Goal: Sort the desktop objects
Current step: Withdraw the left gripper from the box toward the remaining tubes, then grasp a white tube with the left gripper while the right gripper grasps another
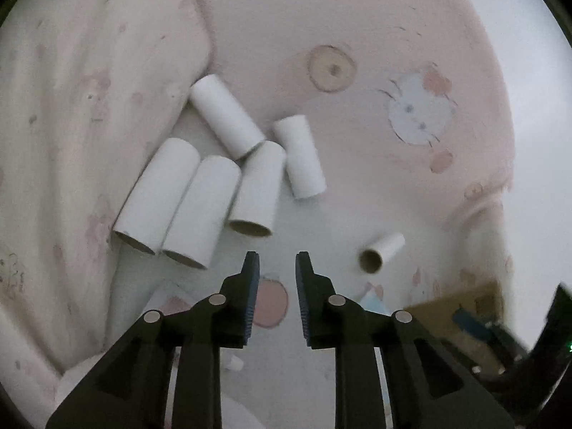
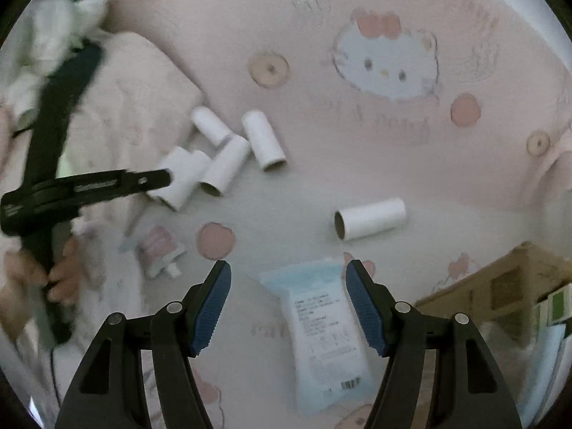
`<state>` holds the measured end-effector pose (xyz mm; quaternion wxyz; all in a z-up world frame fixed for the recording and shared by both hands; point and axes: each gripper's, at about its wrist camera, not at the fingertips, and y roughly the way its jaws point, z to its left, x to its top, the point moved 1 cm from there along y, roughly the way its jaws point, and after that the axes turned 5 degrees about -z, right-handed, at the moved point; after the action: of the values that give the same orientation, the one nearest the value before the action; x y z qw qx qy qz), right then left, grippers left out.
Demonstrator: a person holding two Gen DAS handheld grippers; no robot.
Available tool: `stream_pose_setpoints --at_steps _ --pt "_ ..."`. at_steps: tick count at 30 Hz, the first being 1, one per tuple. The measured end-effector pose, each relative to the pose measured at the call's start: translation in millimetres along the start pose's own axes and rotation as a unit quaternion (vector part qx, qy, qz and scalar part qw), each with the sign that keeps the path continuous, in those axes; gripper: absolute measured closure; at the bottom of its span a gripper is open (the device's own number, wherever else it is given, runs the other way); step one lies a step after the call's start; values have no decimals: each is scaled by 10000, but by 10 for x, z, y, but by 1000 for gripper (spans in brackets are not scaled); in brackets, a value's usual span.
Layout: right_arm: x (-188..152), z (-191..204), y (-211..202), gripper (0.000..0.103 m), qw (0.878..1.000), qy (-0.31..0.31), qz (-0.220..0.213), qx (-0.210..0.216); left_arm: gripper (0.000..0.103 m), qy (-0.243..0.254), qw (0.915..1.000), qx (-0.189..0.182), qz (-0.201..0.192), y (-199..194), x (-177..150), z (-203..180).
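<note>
Several white cardboard tubes (image 1: pixel 200 211) lie grouped on a pink cartoon-print bedsheet (image 1: pixel 375 53); the same group shows in the right wrist view (image 2: pixel 228 164). One tube (image 1: pixel 380 252) lies apart to the right, also in the right wrist view (image 2: pixel 371 218). My left gripper (image 1: pixel 273 261) is open and empty, just short of the group; it shows from the side in the right wrist view (image 2: pixel 157 178). My right gripper (image 2: pixel 287 268) is open and empty above a pale blue plastic packet (image 2: pixel 321 332). A small pink pouch (image 2: pixel 159 250) lies to the left.
A cardboard box (image 2: pixel 500 286) stands at the right, also in the left wrist view (image 1: pixel 461 307). A folded pink blanket (image 1: pixel 71 107) borders the tubes on the left. A hand (image 2: pixel 60 271) holds the left gripper's handle.
</note>
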<state>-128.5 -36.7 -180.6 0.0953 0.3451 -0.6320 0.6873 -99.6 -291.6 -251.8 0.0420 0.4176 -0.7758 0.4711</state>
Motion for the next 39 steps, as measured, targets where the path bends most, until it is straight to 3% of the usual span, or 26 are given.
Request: stream_pose_setpoints --at_steps 2,3,10,15,18,22,28,30,35,39 --pt "46 10 188 38 9998 196 40 57 56 -159 9994 -161 -250 -7 97 69" --pt "77 23 300 38 9995 288 75 121 54 -249 9989 -264 -287 15 128 92" --pt "291 243 897 38 9973 433 210 554 54 -726 9954 -633 9 451 368 165" --pt "431 447 1284 38 9965 364 236 718 54 -807 9953 -306 437 779 394 173" --pt "496 516 1509 38 9955 417 293 803 55 -865 9949 -200 486 819 391 203" --pt "544 548 1745 38 9915 645 402 1057 55 -1034 9930 -351 452 884 435 243" --pt "582 565 1989 38 9841 971 525 1395 71 -957 9927 -265 685 977 404 231" --pt "595 545 2041 59 9821 1103 525 1436 71 -930 9929 -277 689 978 400 229" --pt "592 560 2059 60 9796 1137 830 1434 71 -996 9896 -514 899 999 355 188" --pt "470 566 1927 61 9805 1023 1024 1331 63 -1202 9812 -822 1266 926 224 250"
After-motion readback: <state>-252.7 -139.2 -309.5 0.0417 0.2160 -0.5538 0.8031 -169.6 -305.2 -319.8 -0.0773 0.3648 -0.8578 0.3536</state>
